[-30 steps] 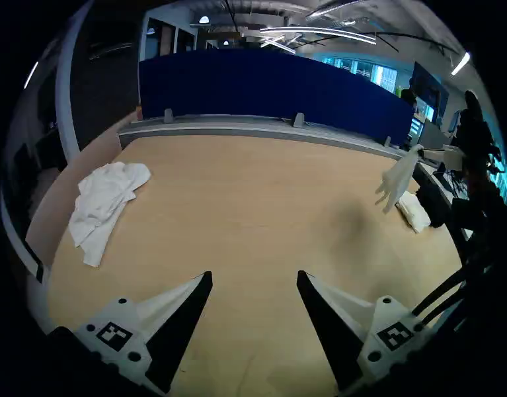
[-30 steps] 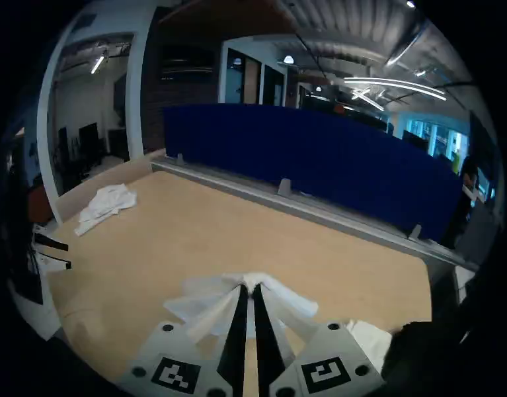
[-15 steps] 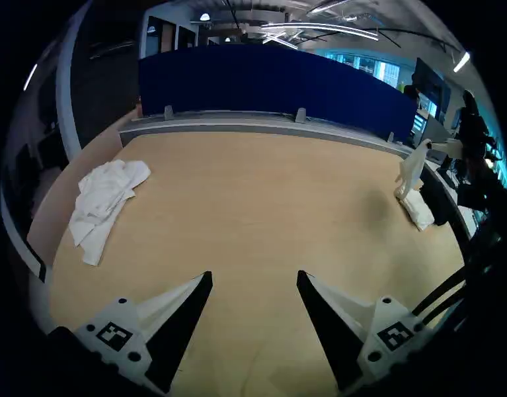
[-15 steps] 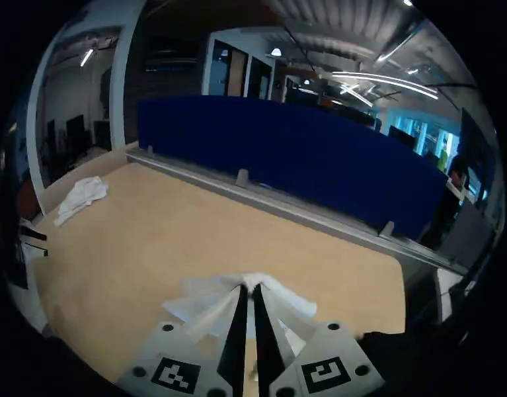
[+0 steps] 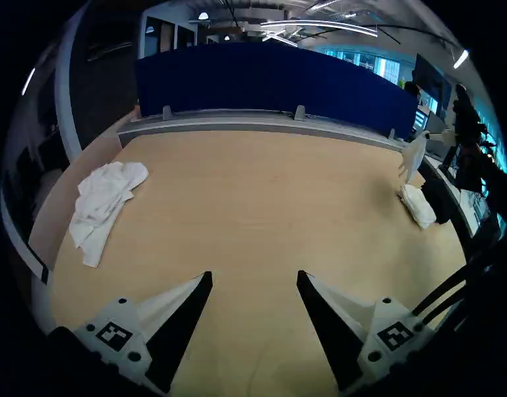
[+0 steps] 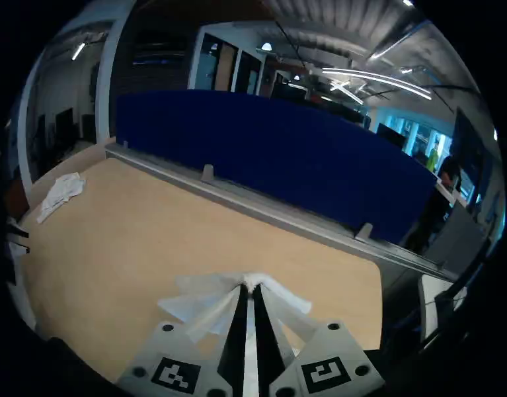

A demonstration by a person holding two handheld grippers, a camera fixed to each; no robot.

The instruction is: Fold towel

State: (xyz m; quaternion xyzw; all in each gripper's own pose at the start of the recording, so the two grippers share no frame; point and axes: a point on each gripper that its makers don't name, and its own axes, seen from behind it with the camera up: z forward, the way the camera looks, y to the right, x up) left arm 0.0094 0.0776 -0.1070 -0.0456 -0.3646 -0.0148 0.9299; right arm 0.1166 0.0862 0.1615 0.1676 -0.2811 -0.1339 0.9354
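**One towel pinched, the other tool idle**

The right tool [image 6: 251,288] has its two fingers closed almost flat together. The pinched towel [image 6: 203,303] fans out white on both sides of the tips, at the lower middle of the right gripper view, over the pale wooden worktop [image 6: 154,245]. The left tool [image 5: 253,274] stands wide open with nothing between its fingers, low over bare wood. A crumpled towel [image 5: 102,206] lies at the left of the left gripper view, well apart from both tools. A small white pile [image 5: 417,206] sits at the right edge. To me this looks like the carrying step, before any fold. Next, the pinched towel needs laying flat on the open wood, with the free tool taking a corner to spread it.
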